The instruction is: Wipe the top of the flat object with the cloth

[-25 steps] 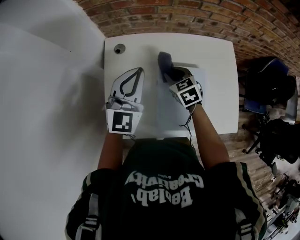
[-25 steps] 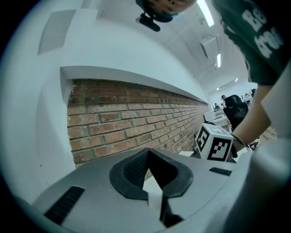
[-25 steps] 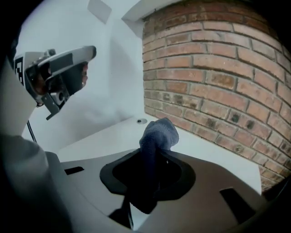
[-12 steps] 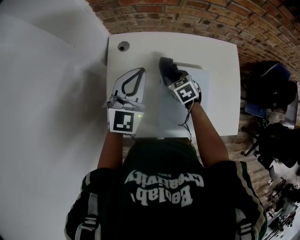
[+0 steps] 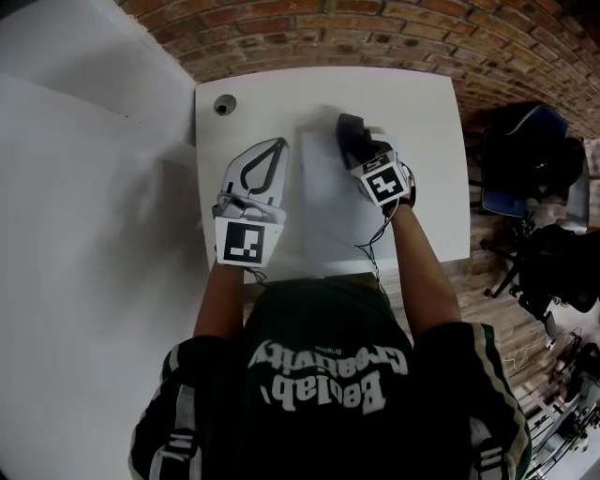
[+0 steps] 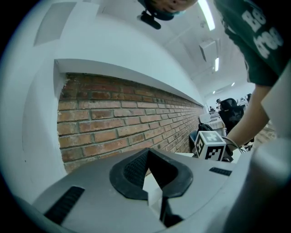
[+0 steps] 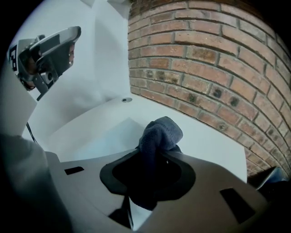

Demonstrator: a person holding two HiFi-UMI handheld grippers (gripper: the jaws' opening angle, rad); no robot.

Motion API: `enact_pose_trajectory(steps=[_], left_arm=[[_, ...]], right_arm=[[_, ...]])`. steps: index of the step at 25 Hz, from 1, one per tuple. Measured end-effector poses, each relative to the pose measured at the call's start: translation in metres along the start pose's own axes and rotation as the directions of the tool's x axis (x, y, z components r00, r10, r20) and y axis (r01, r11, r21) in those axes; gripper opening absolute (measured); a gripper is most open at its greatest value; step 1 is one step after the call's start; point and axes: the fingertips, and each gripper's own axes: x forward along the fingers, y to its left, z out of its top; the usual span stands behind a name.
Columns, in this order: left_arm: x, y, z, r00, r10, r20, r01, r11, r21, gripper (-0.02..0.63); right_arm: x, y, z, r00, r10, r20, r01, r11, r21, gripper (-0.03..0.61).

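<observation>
A flat white panel lies on the white table; in the right gripper view the panel shows as a pale sheet ahead of the jaws. A dark blue cloth is bunched at the panel's far edge. My right gripper is shut on the cloth, which bulges out past the jaws of the right gripper. My left gripper rests just left of the panel, jaws closed and empty. In its own view the left gripper points up toward the brick wall.
A round cable hole sits at the table's far left corner. A brick wall runs behind the table. A dark chair and bags stand on the wooden floor to the right. A white wall is on the left.
My right gripper has slid to the right along the panel's far part with the cloth in it. The left gripper has kept its place.
</observation>
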Motion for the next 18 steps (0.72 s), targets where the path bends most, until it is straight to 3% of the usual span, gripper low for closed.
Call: enact_pose_trajectory(steps=[11, 18], left_arm=[[0.012, -0.027, 0.010, 0.999, -0.049, 0.014, 0.049, 0.999, 0.008, -0.005], [0.008, -0.031, 0.010, 0.999, -0.053, 0.011, 0.052, 0.998, 0.017, -0.005]], right_arm=[[-0.030, -0.072, -0.058, 0.989, -0.132, -0.065, 0.137, 0.988, 0.076, 0.081], [-0.032, -0.070, -0.057, 0.984, -0.159, -0.084, 0.160, 0.987, 0.004, 0.081]])
